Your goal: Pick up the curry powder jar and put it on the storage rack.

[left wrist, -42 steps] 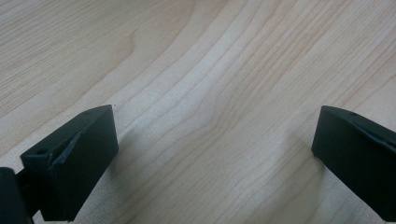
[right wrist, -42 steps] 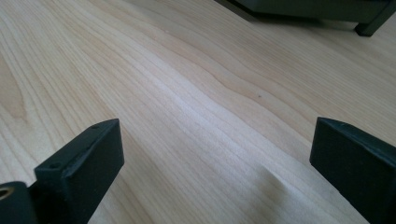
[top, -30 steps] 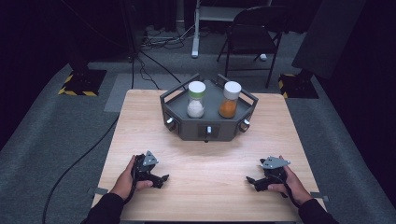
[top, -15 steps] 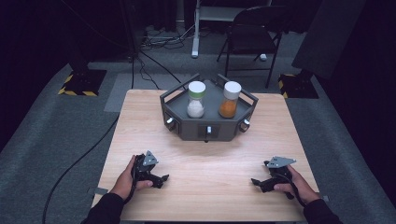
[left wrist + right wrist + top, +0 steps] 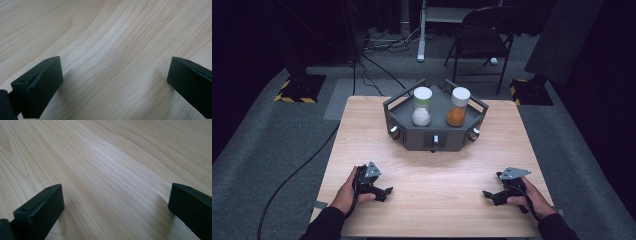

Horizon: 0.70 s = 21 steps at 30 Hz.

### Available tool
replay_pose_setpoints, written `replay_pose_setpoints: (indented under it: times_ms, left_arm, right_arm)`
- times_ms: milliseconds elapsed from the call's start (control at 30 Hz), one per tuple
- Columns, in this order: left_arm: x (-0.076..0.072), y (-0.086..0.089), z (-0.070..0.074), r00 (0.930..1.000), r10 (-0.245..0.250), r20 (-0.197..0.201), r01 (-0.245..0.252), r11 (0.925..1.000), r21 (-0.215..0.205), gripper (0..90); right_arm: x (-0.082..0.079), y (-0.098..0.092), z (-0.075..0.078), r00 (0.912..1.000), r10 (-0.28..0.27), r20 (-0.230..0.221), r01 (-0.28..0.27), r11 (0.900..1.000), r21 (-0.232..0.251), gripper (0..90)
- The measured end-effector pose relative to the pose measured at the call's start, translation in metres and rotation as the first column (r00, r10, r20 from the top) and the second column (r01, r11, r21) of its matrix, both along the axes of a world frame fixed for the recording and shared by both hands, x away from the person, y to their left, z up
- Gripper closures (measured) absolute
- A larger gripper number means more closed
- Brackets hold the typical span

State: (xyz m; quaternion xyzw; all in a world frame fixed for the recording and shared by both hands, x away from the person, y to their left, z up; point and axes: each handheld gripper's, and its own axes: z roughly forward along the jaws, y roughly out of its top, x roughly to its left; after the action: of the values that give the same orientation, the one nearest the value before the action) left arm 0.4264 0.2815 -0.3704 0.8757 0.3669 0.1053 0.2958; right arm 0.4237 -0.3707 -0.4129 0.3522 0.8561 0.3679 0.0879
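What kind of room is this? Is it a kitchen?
Probably not a kitchen. It looks like a dark studio or lab set up for recording: a lone wooden table on grey carpet, cables trailing over the floor, black stands on yellow-striped bases, and a folding chair behind.

The right gripper [image 5: 490, 196] has slid along the table [image 5: 437, 170] toward the person's near right corner (jaws wide apart).
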Motion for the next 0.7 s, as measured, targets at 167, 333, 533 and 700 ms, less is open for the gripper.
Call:
replay_pose_setpoints:
  times_ms: [167, 333, 533, 700]
  left_arm:
    - [0.0, -0.0001, 0.0001, 1.0, 0.0, 0.0, 0.0, 1.0, 0.001, 0.3]
    - [0.0, -0.0001, 0.0, 1.0, 0.0, 0.001, 0.0, 1.0, 0.001, 0.3]
    - [0.0, -0.0001, 0.0, 1.0, 0.0, 0.0, 0.0, 1.0, 0.001, 0.3]
    - [0.0, -0.0001, 0.0, 1.0, 0.0, 0.0, 0.0, 1.0, 0.0, 0.3]
  right_arm:
    - [0.0, 0.0, 0.0, 1.0, 0.0, 0.0, 0.0, 1.0, 0.0, 0.1]
    - [-0.0001, 0.0001, 0.0, 1.0, 0.0, 0.0, 0.0, 1.0, 0.0, 0.1]
    - [-0.0008, 0.0005, 0.0001, 1.0, -0.005, 0.0, 0.005, 1.0, 0.0, 0.1]
    - [-0.0009, 0.0011, 0.0002, 1.0, -0.008, -0.002, 0.008, 1.0, -0.001, 0.0]
